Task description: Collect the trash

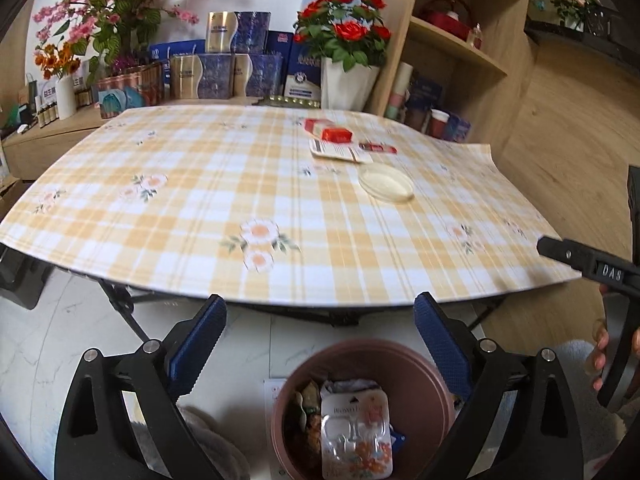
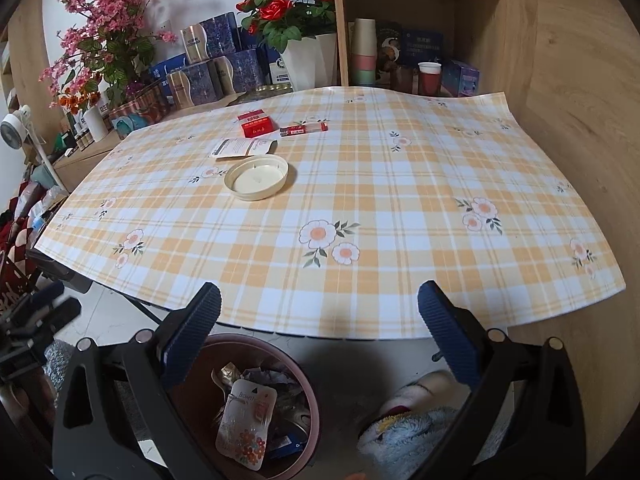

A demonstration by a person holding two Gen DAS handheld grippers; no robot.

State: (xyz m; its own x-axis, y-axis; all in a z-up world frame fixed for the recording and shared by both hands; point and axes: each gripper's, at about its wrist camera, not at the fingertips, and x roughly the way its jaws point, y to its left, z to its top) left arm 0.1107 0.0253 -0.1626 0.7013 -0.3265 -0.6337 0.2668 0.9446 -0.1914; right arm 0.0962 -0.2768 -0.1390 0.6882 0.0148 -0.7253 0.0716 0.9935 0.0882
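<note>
Both grippers are hanging wide and empty off the near table edge. Left gripper [image 1: 316, 344]: bin [image 1: 432, 384] is sitting on the floor below and between its fingers, with a blister card [image 1: 356, 432] lying on top of the trash inside. Right gripper [image 2: 320, 332]: same bin [image 2: 308, 392] is lying under its left finger [image 2: 188, 336]. Four items are remaining on the tablecloth [image 2: 360, 208], well ahead of the fingers: lid [image 2: 256, 178] nearest, rim up; flat packet [image 2: 244, 147] just beyond it; red box [image 2: 256, 125] and red tube [image 2: 304, 128] farthest, side by side.
</note>
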